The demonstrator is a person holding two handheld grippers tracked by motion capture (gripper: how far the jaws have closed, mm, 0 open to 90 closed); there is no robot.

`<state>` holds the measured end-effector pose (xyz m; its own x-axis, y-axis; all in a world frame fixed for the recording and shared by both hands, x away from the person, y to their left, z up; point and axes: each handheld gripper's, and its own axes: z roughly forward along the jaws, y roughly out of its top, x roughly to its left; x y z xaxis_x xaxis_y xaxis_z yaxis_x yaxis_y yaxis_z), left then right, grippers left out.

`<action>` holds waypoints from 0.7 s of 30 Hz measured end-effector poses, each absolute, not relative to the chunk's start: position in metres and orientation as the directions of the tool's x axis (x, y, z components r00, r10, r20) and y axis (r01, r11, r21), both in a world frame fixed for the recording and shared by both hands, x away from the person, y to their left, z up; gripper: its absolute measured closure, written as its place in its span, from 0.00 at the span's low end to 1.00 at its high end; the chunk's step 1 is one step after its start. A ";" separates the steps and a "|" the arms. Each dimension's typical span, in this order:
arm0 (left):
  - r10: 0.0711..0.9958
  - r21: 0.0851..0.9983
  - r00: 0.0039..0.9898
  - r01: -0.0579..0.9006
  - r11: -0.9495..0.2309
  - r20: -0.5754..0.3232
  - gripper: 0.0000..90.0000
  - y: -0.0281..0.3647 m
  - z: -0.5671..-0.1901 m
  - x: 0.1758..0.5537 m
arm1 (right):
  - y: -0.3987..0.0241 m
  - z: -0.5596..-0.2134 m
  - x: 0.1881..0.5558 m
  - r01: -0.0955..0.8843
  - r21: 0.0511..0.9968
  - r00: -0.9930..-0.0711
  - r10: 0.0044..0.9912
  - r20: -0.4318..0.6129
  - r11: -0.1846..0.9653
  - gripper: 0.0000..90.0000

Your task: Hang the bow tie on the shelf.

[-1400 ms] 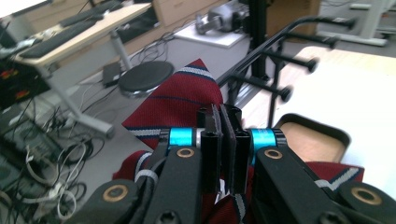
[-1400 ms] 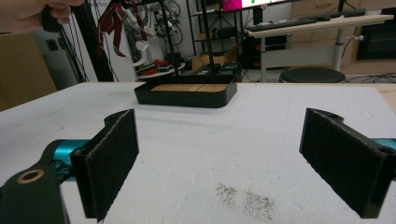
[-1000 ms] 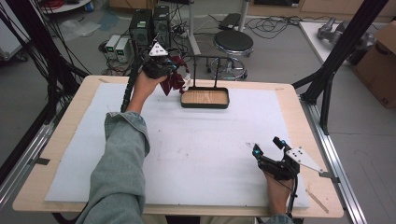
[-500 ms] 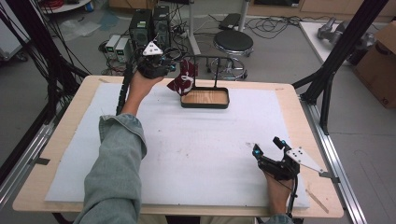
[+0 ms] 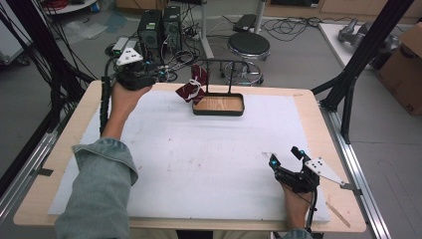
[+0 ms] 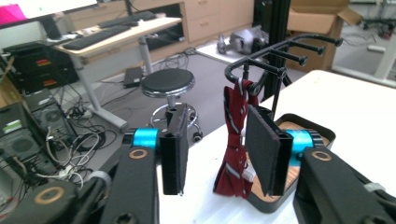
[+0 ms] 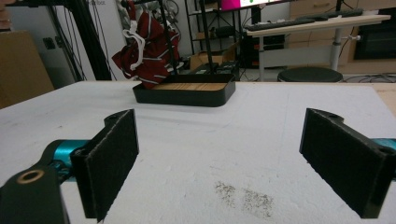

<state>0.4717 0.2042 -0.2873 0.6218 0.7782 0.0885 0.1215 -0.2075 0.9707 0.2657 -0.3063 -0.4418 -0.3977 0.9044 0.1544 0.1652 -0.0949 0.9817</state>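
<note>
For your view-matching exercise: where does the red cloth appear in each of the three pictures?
High view: red cloth at top centre, hanging off the rack's left end.
Left gripper view: centre, beside the right finger.
Right gripper view: top left.
Shared landmark: the black tray under the rack.

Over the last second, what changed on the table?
The left gripper let go of the dark red cloth and drew back to the left, jaws now open. The cloth was carried right and now hangs from the black rack over the tray. The right gripper stayed open at the near right of the table, and the tray did not move.
</note>
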 end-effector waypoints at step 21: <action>0.830 0.989 0.554 0.080 -0.121 0.057 0.47 0.254 -0.303 0.374 | -0.307 -0.442 0.265 0.161 0.983 -0.392 0.908 0.148 -0.091 0.12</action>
